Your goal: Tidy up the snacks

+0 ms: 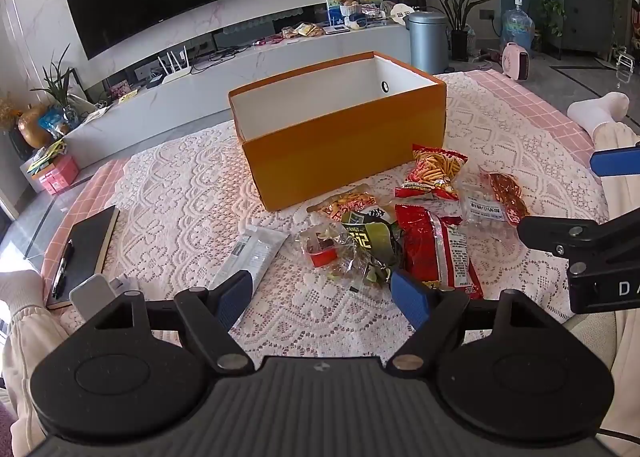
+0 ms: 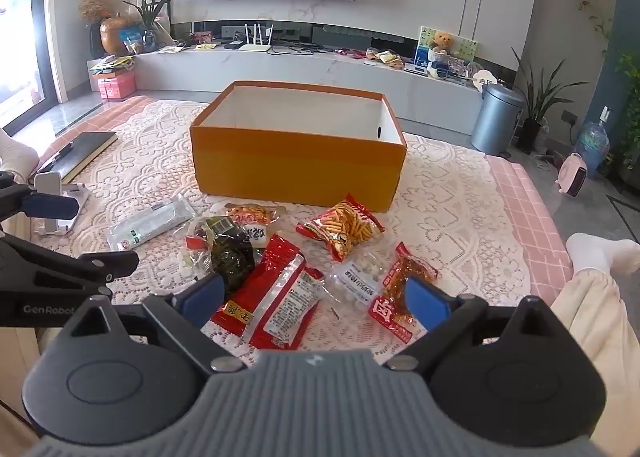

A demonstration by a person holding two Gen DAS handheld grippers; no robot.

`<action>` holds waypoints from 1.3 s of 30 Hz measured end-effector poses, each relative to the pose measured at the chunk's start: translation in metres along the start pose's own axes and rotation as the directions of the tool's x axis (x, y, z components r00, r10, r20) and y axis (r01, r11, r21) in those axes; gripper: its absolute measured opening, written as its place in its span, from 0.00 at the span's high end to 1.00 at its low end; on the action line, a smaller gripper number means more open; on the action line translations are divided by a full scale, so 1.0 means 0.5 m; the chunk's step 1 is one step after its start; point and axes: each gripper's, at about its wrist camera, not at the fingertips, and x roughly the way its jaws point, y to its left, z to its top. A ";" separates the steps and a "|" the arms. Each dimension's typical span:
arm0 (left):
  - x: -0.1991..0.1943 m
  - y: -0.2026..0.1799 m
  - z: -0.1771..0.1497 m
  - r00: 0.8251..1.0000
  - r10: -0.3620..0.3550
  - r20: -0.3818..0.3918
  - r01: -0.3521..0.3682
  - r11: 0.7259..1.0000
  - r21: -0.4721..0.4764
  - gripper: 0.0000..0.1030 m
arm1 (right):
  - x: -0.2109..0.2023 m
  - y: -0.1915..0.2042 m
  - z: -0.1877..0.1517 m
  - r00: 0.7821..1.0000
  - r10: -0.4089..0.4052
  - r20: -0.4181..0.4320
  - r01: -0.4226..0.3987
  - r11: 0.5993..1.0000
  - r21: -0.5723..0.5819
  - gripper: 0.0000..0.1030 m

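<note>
An open orange box (image 1: 344, 153) (image 2: 296, 173) with a white inside stands on the lace cloth. In front of it lies a loose pile of snacks: a big red packet (image 1: 436, 249) (image 2: 276, 297), a bag of chip sticks (image 1: 434, 173) (image 2: 344, 229), a dark green pack (image 1: 368, 237) (image 2: 232, 253), a clear pack of white candies (image 1: 484, 209) (image 2: 356, 277) and a long white pack (image 1: 252, 253) (image 2: 148, 225). My left gripper (image 1: 322, 293) hovers open near the pile's left side. Over the red packet, my right gripper (image 2: 313, 299) is open too, holding nothing.
A black notebook (image 1: 86, 245) (image 2: 80, 153) with a pen and a white phone stand (image 1: 94, 293) (image 2: 60, 205) lie at the left of the cloth. A person's legs in cream trousers and white socks (image 2: 600, 253) flank the mat. A TV cabinet runs behind the box.
</note>
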 end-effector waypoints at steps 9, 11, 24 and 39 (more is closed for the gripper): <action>0.000 0.000 0.000 1.000 -0.002 0.000 0.002 1.000 0.000 0.10 | 0.006 -0.002 -0.004 1.000 -0.006 -0.004 0.006 1.000 0.011 0.08; 0.000 0.000 0.000 1.000 -0.002 0.000 0.002 1.000 0.000 0.10 | 0.006 -0.004 -0.004 1.000 -0.007 -0.006 0.007 1.000 0.015 0.08; 0.000 0.000 0.000 1.000 -0.003 0.001 0.003 1.000 -0.001 0.10 | 0.007 -0.004 -0.007 1.000 -0.006 -0.011 0.006 1.000 0.025 0.08; -0.001 0.004 -0.006 1.000 -0.005 0.002 0.005 1.000 -0.002 0.10 | 0.009 -0.005 -0.010 1.000 -0.007 -0.015 0.008 1.000 0.030 0.08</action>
